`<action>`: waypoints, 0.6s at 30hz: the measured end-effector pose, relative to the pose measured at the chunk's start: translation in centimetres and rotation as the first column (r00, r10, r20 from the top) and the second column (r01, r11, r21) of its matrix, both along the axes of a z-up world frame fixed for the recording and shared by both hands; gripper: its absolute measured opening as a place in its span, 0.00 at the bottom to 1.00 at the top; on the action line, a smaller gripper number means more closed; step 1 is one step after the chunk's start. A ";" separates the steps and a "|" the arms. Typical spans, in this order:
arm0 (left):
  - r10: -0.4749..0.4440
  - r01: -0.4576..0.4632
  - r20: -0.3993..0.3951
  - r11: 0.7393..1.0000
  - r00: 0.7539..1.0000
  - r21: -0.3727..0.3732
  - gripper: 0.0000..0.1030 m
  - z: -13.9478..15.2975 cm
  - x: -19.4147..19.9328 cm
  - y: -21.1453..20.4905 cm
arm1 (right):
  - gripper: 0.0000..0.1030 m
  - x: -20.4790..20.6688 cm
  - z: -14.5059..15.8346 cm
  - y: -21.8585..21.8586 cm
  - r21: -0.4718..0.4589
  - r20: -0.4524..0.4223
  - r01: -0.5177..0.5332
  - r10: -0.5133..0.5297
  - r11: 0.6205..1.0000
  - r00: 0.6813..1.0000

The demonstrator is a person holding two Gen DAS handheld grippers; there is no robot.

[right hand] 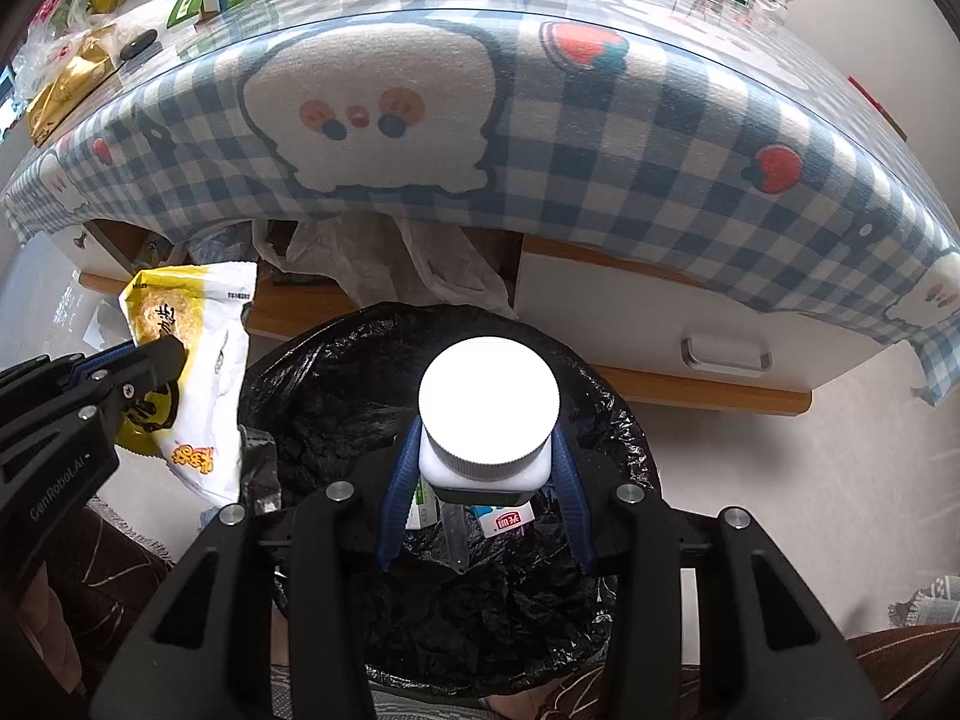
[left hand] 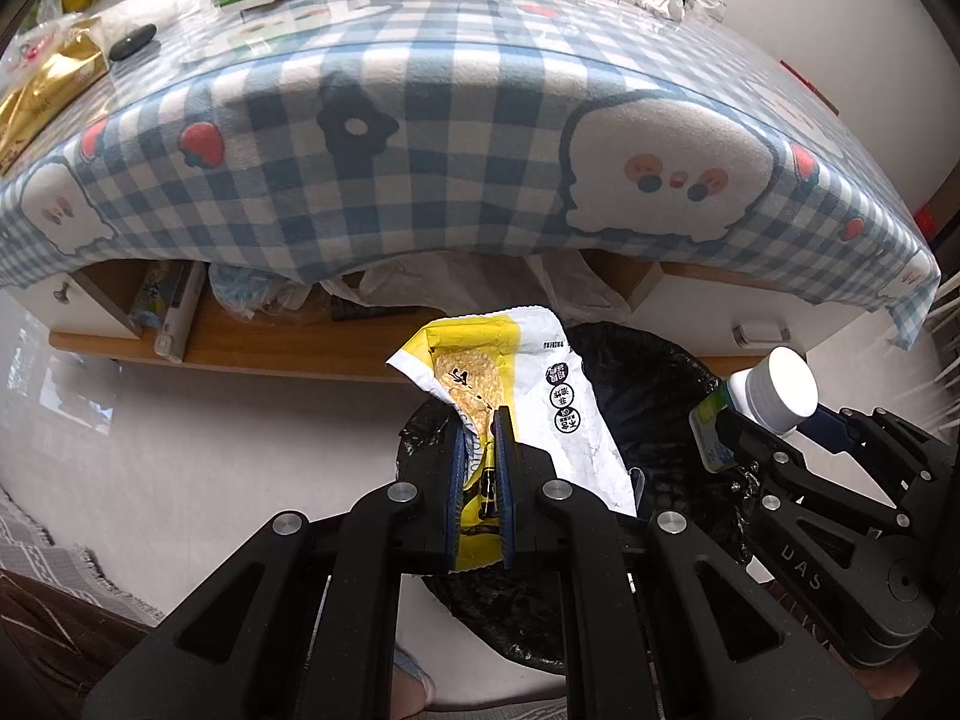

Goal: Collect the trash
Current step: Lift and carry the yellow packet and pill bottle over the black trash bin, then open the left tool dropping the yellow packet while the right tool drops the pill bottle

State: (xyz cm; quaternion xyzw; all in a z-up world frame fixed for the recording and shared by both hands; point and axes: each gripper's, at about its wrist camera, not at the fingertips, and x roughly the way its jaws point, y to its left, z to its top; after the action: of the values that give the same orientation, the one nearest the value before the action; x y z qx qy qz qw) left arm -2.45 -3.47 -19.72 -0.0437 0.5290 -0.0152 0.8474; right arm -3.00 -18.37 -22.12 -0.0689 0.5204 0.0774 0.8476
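Jaws pinching snack wrapper (left hand: pixel 510 384) and white-capped bottle (right hand: pixel 487 420), held over black-lined bin (right hand: pixel 336 372), ready for dropping in.

soft daylight fills both views, brightest on the far side of the table (left hand: pixel 456 138), where the clear cover shows pale glare streaks. under the table the shelf lies in shadow. the bottle cap (right hand: pixel 489 399) is blown out to flat white, with no detail, and glares in the left view too. the bin liner (right hand: pixel 480 600) below the table is near black, with small glints on its creases. fisheye bending bows the table edge into an arc, and the corners fall to dark vignette. focus is sharp mid-frame; the far things beyond the table are softer.
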 end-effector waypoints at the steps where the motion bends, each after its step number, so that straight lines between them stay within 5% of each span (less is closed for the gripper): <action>1: 0.000 0.000 -0.001 1.000 1.000 0.002 0.08 -0.1 0.0 -0.1 | 0.39 0.0 -0.1 0.0 0.002 0.003 0.001 -0.001 1.000 1.000; 3: 0.000 0.000 -0.006 1.000 1.000 0.002 0.08 -0.4 0.1 -0.3 | 0.42 0.1 0.0 0.1 0.003 0.012 0.003 -0.003 1.000 1.000; 11: -0.009 0.009 -0.023 1.000 1.000 -0.003 0.08 -1.3 0.4 -1.4 | 0.81 0.2 1.3 -1.9 0.016 0.031 0.061 -0.062 0.998 0.998; 18: -0.045 0.045 -0.024 0.999 0.999 -0.003 0.08 -1.2 0.3 -3.4 | 0.91 1.1 2.8 -6.3 0.059 0.015 0.154 -0.155 0.986 0.988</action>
State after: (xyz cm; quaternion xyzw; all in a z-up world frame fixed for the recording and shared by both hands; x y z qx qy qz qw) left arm -2.10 -6.83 -20.92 -0.0332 0.5398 -0.0346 0.8404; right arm -1.93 -24.67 -19.28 -0.0048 0.5134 0.0257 0.8577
